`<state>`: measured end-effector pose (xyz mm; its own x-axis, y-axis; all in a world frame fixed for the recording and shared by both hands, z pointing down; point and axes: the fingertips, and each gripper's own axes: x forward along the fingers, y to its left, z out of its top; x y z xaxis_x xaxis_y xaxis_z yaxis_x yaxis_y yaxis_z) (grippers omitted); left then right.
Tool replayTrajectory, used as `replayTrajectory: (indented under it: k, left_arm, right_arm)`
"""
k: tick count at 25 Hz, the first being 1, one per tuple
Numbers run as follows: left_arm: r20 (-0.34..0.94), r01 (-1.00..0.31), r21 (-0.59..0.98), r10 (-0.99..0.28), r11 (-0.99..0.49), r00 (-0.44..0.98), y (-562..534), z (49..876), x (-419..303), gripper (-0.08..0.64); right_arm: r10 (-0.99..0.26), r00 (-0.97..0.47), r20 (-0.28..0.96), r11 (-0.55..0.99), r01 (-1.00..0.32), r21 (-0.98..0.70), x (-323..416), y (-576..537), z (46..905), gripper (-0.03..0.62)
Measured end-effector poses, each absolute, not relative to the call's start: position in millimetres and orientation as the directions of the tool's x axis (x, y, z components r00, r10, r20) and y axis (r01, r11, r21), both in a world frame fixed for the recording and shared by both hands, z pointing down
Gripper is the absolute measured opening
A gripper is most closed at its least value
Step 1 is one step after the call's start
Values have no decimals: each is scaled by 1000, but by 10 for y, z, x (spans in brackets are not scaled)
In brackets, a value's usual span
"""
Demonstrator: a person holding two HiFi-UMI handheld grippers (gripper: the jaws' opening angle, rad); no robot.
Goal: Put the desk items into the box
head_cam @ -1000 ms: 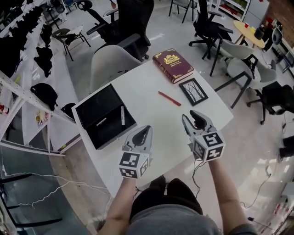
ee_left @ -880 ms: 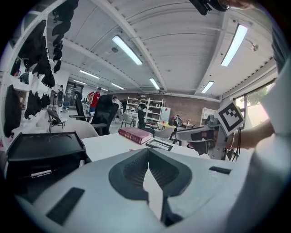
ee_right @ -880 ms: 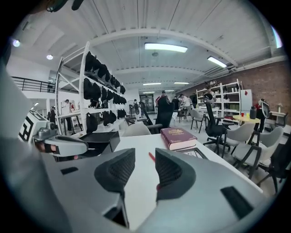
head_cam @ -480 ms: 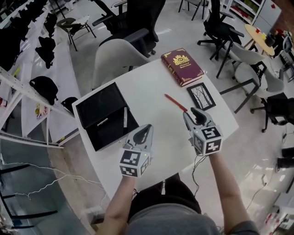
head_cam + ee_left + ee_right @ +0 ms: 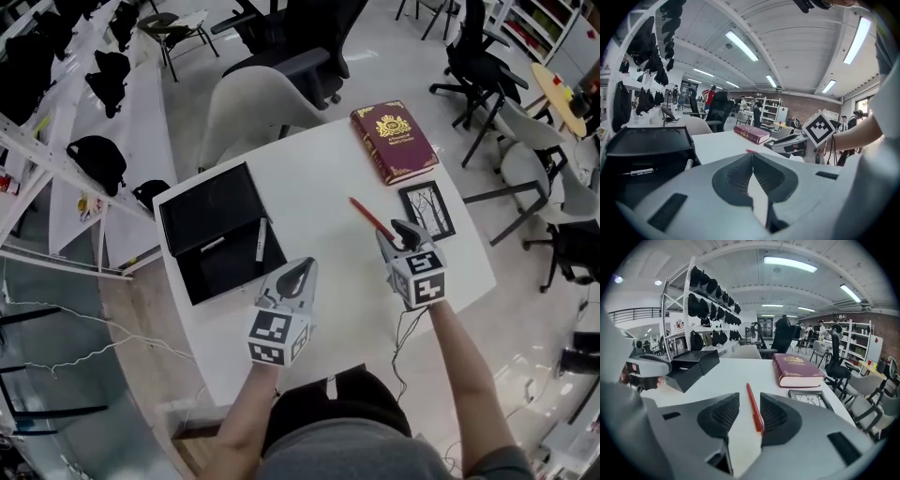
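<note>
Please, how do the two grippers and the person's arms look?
The left gripper and right gripper are light grey wedges with dark ribbed pads. Each carries a cube of black-and-white square markers. A thin black cable hangs from the right one. The person wears a grey top.

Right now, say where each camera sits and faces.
Head view: on the head, steeply down at the table; forearms, left tongs and right tongs show.
Left gripper view: on left tongs, across the table toward the book; right tongs show.
Right gripper view: on right tongs, along the red pen; left tongs show.
All share the book and red pen.
</note>
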<state>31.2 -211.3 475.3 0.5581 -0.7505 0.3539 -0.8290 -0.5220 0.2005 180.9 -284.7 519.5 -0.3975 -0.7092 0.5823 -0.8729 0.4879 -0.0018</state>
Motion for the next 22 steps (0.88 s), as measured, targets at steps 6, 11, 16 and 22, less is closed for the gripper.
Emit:
replayTrajectory:
  k: [6, 11, 16, 22]
  left_arm:
    - [368, -853, 211, -770, -477, 522, -2169, 4817, 276, 6]
    - [384, -868, 221, -779, -445, 497, -2189, 4882, 250, 6]
    - [393, -878, 229, -785, -421, 479, -2197, 4937, 237, 6]
    - [402, -888, 237, -793, -394, 459, -2186, 4980, 190, 6]
  right_arm:
    - [-645, -387, 659, 544, -838, 39, 1786, -2969, 5449, 144]
    - [-608, -382, 697, 576, -816, 55, 1780, -3026, 5610, 141]
    - [-561, -374, 739, 601, -798, 53, 1771, -3048, 5744, 135]
    - [-533, -362, 765, 607, -794, 47, 1775, -3047, 5798, 114]
